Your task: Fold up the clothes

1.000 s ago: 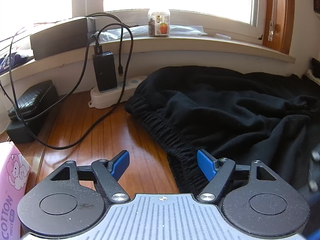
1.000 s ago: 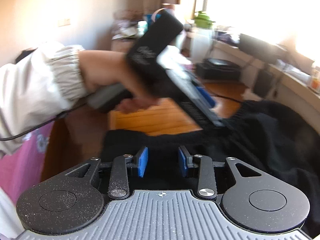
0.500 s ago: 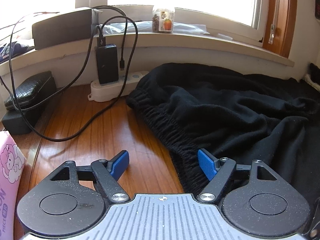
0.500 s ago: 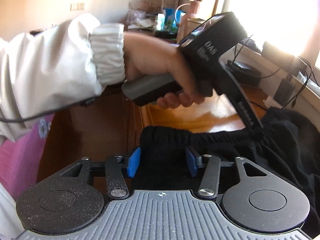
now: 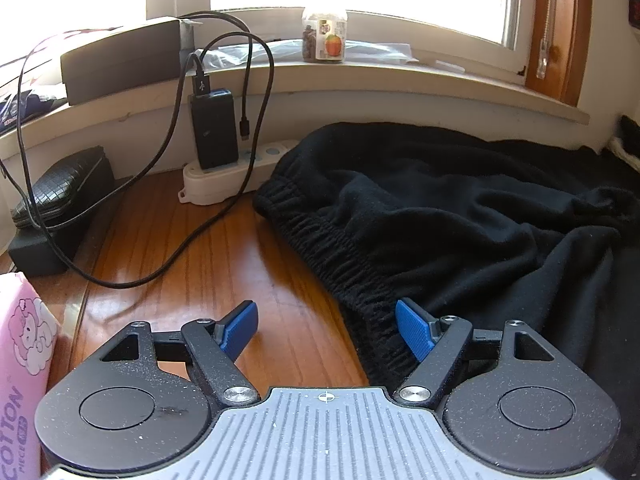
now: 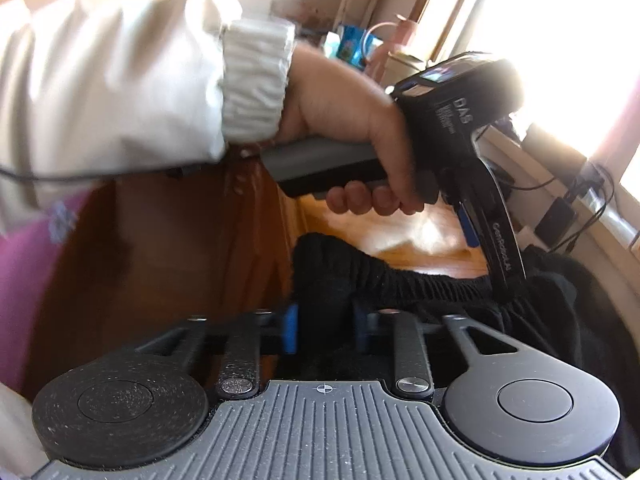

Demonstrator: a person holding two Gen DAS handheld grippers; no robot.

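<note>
Black trousers (image 5: pixel 460 216) with an elastic waistband (image 5: pixel 340 252) lie crumpled on the wooden table (image 5: pixel 192 264). My left gripper (image 5: pixel 326 330) is open low over the table; the waistband edge runs between its fingers, and its right pad (image 5: pixel 414 332) rests on the cloth. In the right wrist view, a bunched waistband corner (image 6: pixel 320 264) of the trousers stands between the blue pads (image 6: pixel 290 328) of my right gripper (image 6: pixel 325 328), which is shut on it. A person's hand (image 6: pixel 348 120) holds the left gripper (image 6: pixel 506 292), its tip down on the waistband.
A white power strip (image 5: pixel 232 176) with a black charger and looping cables (image 5: pixel 176 128) sits at the back by the wall. A black pouch (image 5: pixel 60 188) lies left, a pink cotton pack (image 5: pixel 20 372) at the near left. A jar (image 5: pixel 324 36) stands on the windowsill.
My right gripper's fingers have drawn together on the waistband corner, which has risen and bunched. The left gripper has shifted slightly lower and forward along the waistband, still open.
</note>
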